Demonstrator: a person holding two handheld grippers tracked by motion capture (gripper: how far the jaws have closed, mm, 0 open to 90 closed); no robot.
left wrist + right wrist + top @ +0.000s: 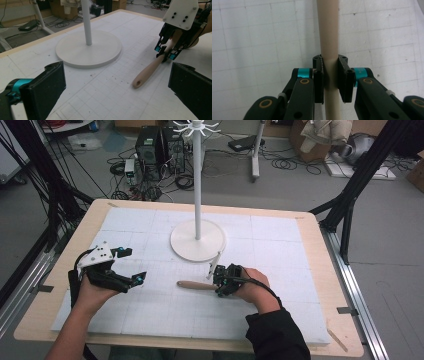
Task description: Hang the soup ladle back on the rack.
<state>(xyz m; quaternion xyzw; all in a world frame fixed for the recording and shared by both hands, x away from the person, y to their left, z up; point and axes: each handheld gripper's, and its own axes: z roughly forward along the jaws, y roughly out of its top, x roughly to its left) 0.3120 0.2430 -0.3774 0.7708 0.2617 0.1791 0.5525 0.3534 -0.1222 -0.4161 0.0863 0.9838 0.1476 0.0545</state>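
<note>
the right gripper [330,75] is clamped on the wooden handle [196,284], which lies on the white mat [280,245] near the stand [198,240]. grasp looks done; next likely a lift. left gripper [129,266] gapes apart, empty.

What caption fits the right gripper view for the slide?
Right gripper shut on a wooden handle lying on the gridded white mat.

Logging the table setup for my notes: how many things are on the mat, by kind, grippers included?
Wooden handle: 1
White stand: 1
Grippers: 2, left gripper open, right gripper shut on the wooden handle
Total: 4
</note>
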